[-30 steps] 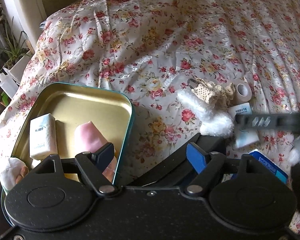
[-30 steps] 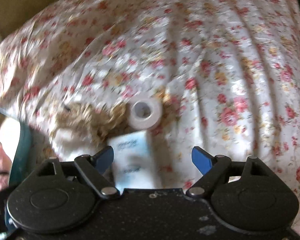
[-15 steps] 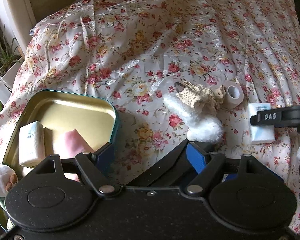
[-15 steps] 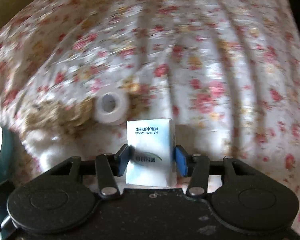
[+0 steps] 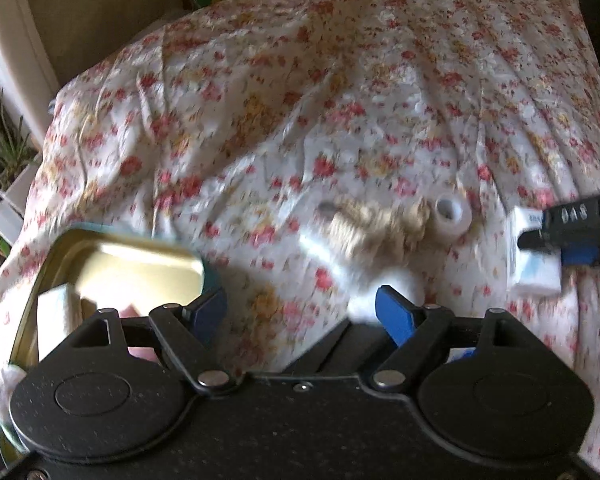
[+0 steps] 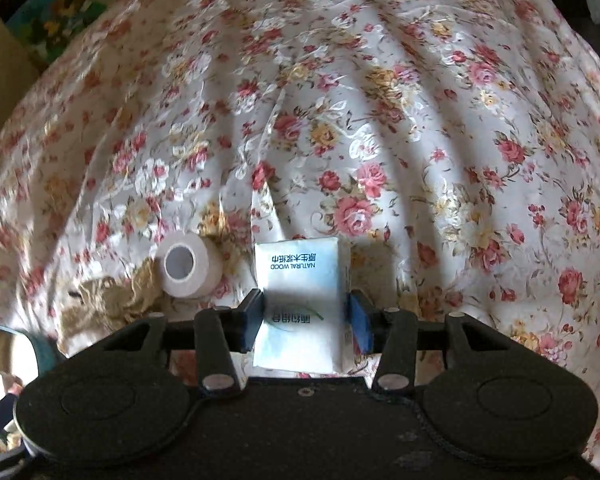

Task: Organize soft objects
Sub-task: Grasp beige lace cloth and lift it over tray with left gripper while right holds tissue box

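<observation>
Tissue pack (image 6: pixel 302 304), white and pale blue with "NATURAL WOOD" printed on its face, is pinched by its two sides between the blue pads (image 6: pixel 358 322) of the right gripper (image 6: pixel 302 320), whose jaws are drawn in tight against it. Its far end points away over the floral cloth (image 6: pixel 380 120); whether its underside touches the fabric cannot be told. Just left of the tissue pack lies a white tape roll (image 6: pixel 188 270) on its side, hollow core facing the camera, and left of that roll sits a tangle of beige crochet lace (image 6: pixel 112 300), touching the roll.

From the left wrist view the same tissue pack (image 5: pixel 534 256) shows at the far right, clamped by the right gripper (image 5: pixel 556 246). The left gripper (image 5: pixel 302 312) has its jaws spread wide with nothing between them. Well to the left of the tissue pack stands a teal tin (image 5: pixel 210 276) with a gold inside, holding a second white packet (image 5: pixel 54 320) and something pink (image 5: pixel 134 312). A fluffy white piece (image 5: pixel 396 288) lies between the tin and the tissue pack, below the lace (image 5: pixel 376 228), though this view is blurred
</observation>
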Demonstrator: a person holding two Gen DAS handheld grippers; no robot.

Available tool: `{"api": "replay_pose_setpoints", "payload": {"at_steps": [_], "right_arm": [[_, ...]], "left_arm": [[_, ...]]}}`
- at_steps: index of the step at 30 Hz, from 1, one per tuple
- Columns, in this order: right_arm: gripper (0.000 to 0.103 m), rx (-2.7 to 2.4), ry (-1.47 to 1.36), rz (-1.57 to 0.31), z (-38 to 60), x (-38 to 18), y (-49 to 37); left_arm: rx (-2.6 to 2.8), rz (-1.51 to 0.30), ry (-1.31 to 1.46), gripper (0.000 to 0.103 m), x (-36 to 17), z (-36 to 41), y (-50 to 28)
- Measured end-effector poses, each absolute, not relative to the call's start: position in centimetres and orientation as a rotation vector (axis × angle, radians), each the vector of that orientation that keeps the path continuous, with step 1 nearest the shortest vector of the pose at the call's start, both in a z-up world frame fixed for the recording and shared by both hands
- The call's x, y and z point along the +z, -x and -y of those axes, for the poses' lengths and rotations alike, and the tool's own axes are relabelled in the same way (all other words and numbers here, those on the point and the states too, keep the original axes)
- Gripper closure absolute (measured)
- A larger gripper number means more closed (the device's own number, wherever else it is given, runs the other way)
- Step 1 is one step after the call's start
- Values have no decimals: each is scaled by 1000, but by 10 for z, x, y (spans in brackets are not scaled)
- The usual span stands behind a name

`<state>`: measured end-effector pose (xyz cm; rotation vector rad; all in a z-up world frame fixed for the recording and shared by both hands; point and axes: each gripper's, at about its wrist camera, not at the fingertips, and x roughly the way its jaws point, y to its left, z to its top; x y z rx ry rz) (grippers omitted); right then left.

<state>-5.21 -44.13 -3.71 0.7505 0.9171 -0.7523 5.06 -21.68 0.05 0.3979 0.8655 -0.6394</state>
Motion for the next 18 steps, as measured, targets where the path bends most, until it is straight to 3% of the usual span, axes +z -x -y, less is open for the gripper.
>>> {"api": "replay_pose_setpoints", "payload": {"at_steps": [3, 18], "right_arm": [[58, -752, -785, -898, 447, -39, 54], [58, -743, -839, -886, 456, -49, 59]], "left_arm": [[-636, -834, -406, 18, 8, 242, -57], [-606, -833, -649, 19, -44, 324, -55]]}}
